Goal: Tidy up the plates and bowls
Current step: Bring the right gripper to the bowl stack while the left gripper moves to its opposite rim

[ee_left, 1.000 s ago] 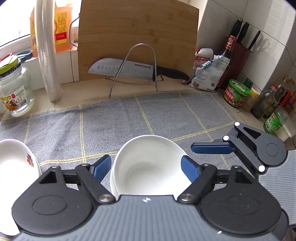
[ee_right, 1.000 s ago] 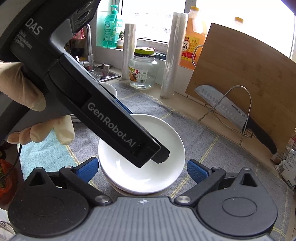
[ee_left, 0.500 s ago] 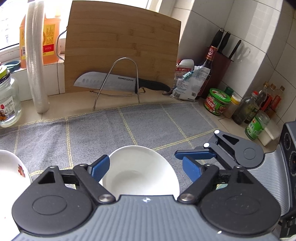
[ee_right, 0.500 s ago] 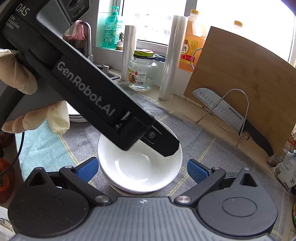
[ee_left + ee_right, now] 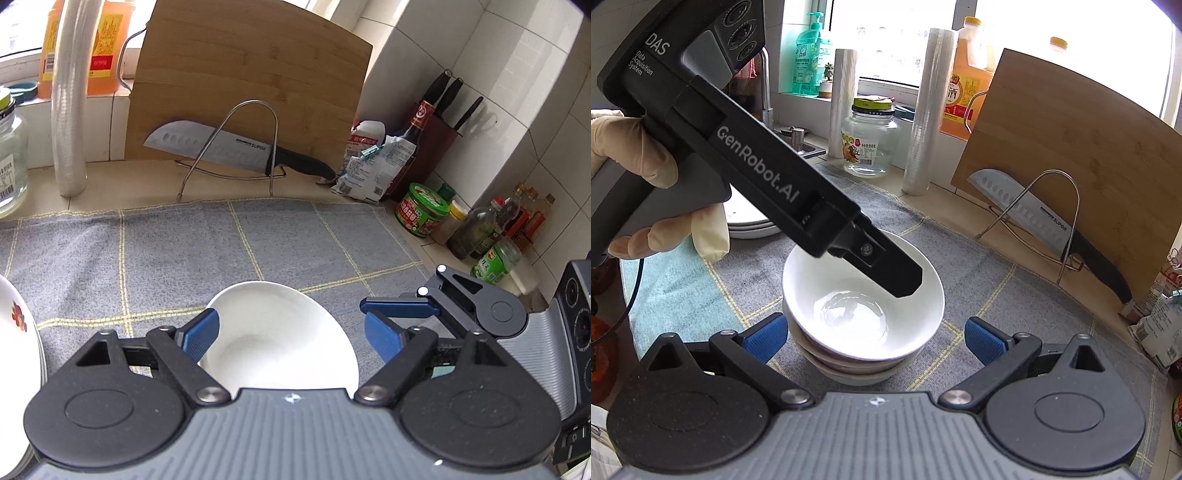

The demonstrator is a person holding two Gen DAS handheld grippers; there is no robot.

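Left tongs (image 5: 291,332) have just spread wider around the white bowl (image 5: 280,332); right tongs (image 5: 875,339) remain apart.

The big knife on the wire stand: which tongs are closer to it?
Left. The left tongs reach over the white bowl, on the side towards the knife. The right tongs hang back on the bowl's near side, farther away.

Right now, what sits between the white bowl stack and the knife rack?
Only bare grey cloth between the bowl stack and the knife rack; the right wrist view shows it.
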